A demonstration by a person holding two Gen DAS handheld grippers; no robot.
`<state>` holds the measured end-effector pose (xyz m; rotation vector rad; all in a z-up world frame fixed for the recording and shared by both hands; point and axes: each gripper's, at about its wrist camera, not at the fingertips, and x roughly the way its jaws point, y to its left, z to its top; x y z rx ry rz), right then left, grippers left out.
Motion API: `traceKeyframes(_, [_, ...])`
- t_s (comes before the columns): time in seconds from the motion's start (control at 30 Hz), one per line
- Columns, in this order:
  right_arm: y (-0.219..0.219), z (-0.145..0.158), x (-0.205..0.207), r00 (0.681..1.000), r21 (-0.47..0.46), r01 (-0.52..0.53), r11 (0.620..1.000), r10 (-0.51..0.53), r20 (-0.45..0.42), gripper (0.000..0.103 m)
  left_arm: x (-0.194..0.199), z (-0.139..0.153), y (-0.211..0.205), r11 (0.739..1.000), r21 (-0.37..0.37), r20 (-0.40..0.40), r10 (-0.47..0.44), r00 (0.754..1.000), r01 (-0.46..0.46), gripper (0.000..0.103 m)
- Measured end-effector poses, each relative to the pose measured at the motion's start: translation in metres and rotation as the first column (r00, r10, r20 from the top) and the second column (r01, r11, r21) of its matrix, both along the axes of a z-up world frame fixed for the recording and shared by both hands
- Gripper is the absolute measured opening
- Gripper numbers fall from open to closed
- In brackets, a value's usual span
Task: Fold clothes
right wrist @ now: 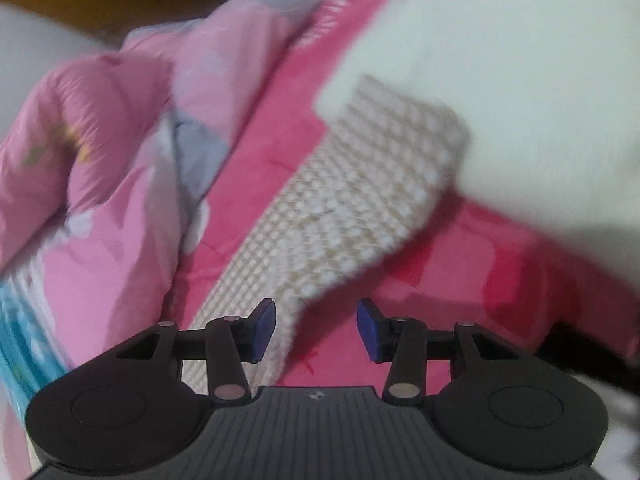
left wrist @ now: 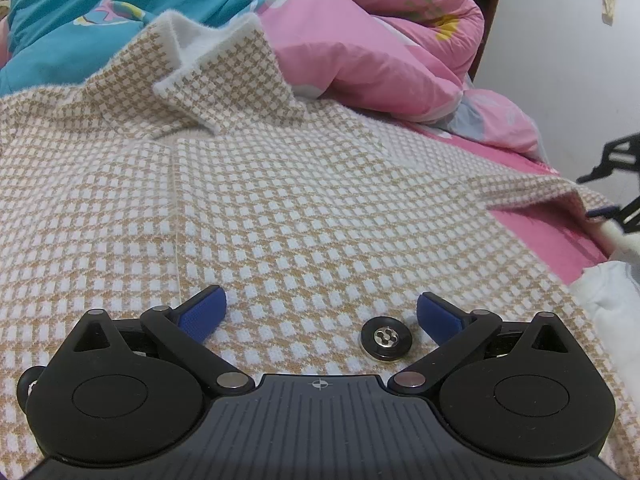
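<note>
Left wrist view: a tan-and-white checked garment (left wrist: 280, 184) lies spread over a pink bedsheet (left wrist: 548, 236), filling the middle of the frame. Its collar (left wrist: 224, 76) is folded up toward the upper centre. A teal quilt (left wrist: 92, 20) is bunched at upper left, a pink quilt (left wrist: 380, 48) at upper right, with a white wall (left wrist: 560, 60) behind. The left gripper (left wrist: 321, 312) sits low over the cloth, fingers spread wide and holding nothing; a dark button (left wrist: 386, 338) lies just inside its right finger.

Right wrist view, blurred: a strip of the checked garment (right wrist: 352, 208) runs diagonally from lower centre to upper right. The right gripper (right wrist: 316, 330) hovers above its edge, fingers apart, gripping nothing.
</note>
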<state>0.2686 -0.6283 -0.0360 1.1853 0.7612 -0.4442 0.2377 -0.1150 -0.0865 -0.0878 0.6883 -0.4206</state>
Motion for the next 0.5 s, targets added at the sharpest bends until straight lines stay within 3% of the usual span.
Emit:
traceKeyframes(0.17, [-0.006, -0.038, -0.005, 0.974, 0.077, 0.203, 0.976, -0.209, 0.084, 0.043, 0.0, 0.0, 0.001, 1.0, -0.007, -0.001, -0.001, 1.0, 0.001, 0.103])
traceKeyframes(0.23, [-0.008, -0.04, -0.004, 0.963, 0.075, 0.217, 0.973, -0.226, 0.147, 0.021, 0.0, 0.0, 0.002, 1.0, -0.016, -0.003, -0.002, 1.0, 0.002, 0.103])
traceKeyframes(0.3, [-0.005, -0.026, -0.004, 0.953, 0.012, 0.2, 0.98, -0.197, 0.229, 0.008, 0.0, 0.0, 0.003, 1.0, -0.026, -0.005, -0.002, 1.0, 0.002, 0.103])
traceKeyframes(0.4, [0.002, -0.002, -0.005, 0.95, -0.14, 0.16, 0.977, -0.113, 0.291, 0.007, 0.0, 0.0, 0.004, 0.999, -0.036, -0.006, -0.002, 1.0, 0.002, 0.103])
traceKeyframes(0.5, [-0.005, -0.018, 0.0, 0.979, -0.154, 0.151, 0.976, -0.127, 0.159, 0.008, 0.0, 0.001, 0.004, 0.999, -0.037, -0.007, -0.002, 1.0, 0.002, 0.103])
